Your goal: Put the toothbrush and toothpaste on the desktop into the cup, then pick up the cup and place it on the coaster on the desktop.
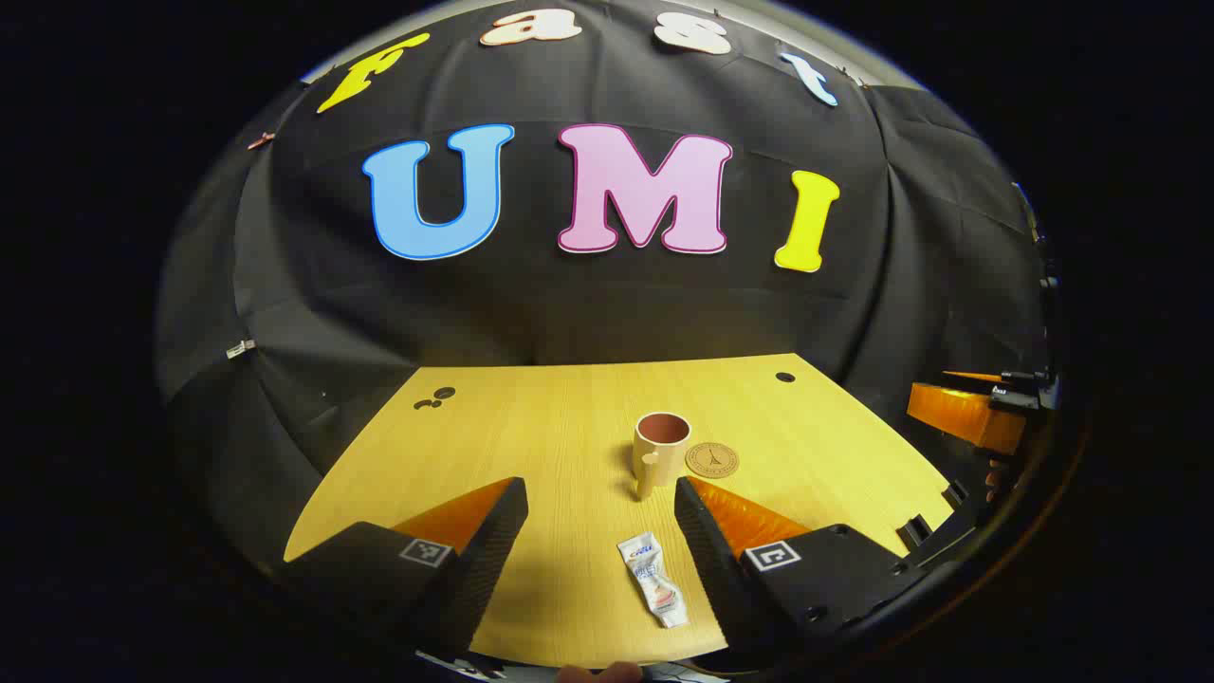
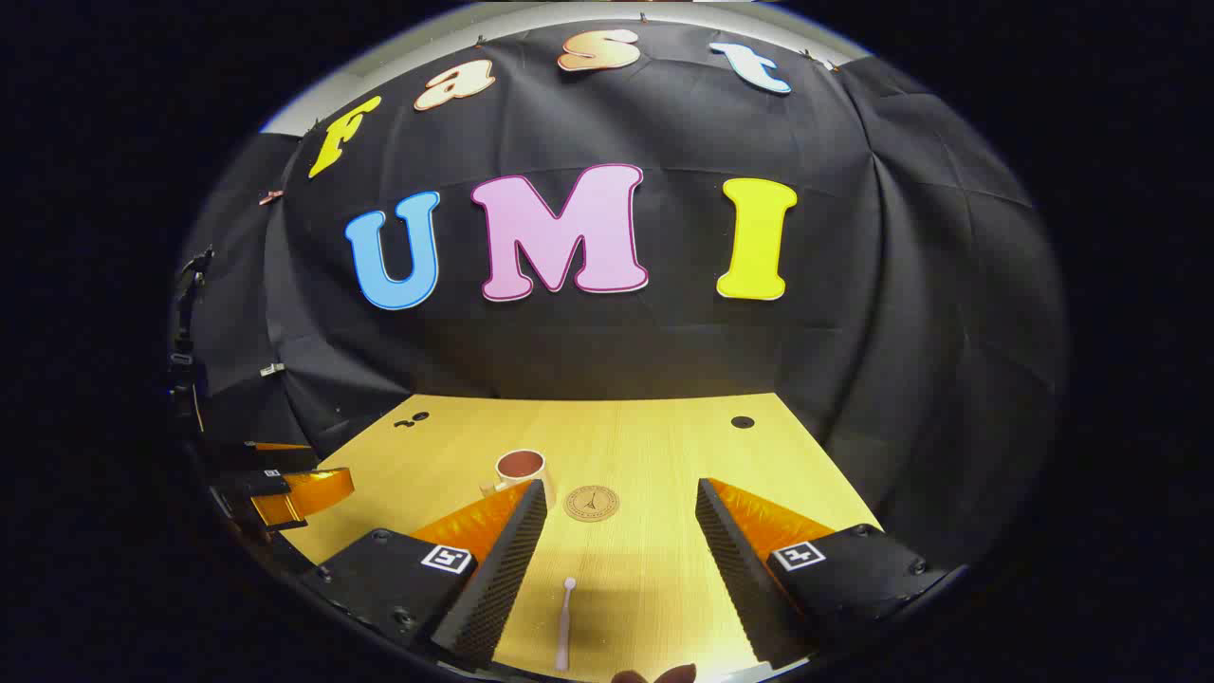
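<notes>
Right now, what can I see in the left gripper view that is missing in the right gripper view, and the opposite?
Left gripper view: the toothpaste lies flat between the open fingers of the left gripper. Right gripper view: the toothbrush lies flat between the open fingers of the right gripper. Both: the empty cup stands upright beside the coaster on the desktop.

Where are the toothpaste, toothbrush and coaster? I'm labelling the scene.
toothpaste [image 1: 652, 577]: left gripper view, middle of the tube.
toothbrush [image 2: 564, 626]: right gripper view, on the handle.
coaster [image 2: 591, 503]: right gripper view, centre of the disc.

Pale wooden desktop [image 1: 569, 427] against draped black cloth wall [image 1: 588, 313], lit from above.
</notes>
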A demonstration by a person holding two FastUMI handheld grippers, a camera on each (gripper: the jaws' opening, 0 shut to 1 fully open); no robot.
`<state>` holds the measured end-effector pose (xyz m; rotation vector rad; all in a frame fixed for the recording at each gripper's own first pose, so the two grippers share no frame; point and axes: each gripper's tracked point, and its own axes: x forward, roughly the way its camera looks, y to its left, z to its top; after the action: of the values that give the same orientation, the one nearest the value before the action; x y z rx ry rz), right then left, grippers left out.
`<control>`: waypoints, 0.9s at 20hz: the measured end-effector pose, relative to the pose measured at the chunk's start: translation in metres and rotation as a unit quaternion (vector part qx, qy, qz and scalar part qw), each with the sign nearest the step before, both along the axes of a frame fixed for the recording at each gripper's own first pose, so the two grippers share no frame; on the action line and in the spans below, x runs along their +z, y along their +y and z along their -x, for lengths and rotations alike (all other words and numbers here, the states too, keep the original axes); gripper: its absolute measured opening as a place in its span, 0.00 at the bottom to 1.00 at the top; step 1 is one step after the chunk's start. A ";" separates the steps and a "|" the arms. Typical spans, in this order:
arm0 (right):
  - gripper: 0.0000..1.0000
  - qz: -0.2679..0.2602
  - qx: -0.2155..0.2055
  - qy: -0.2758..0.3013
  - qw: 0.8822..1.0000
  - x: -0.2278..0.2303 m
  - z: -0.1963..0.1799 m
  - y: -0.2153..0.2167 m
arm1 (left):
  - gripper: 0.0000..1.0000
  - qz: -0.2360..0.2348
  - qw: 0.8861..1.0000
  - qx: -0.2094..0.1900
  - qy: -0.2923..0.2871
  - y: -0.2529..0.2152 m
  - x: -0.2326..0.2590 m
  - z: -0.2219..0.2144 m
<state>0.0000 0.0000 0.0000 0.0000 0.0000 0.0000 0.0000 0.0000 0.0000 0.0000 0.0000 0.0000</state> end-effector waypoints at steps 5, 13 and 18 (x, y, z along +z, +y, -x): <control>0.97 0.003 0.001 -0.001 1.000 -0.001 0.002 -0.002 | 0.96 0.002 1.000 -0.003 0.009 -0.004 -0.007 -0.002; 0.98 0.006 0.002 0.008 1.000 -0.006 0.001 -0.004 | 0.96 0.002 1.000 -0.009 0.022 -0.010 -0.016 -0.005; 0.98 0.004 -0.001 0.017 1.000 -0.013 0.003 -0.008 | 0.96 0.009 0.998 -0.024 0.059 -0.021 -0.037 -0.012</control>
<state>-0.0027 -0.0080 -0.0127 -0.0088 0.0343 -0.0020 0.0122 -0.0210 -0.0373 -0.0189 0.1172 -0.0478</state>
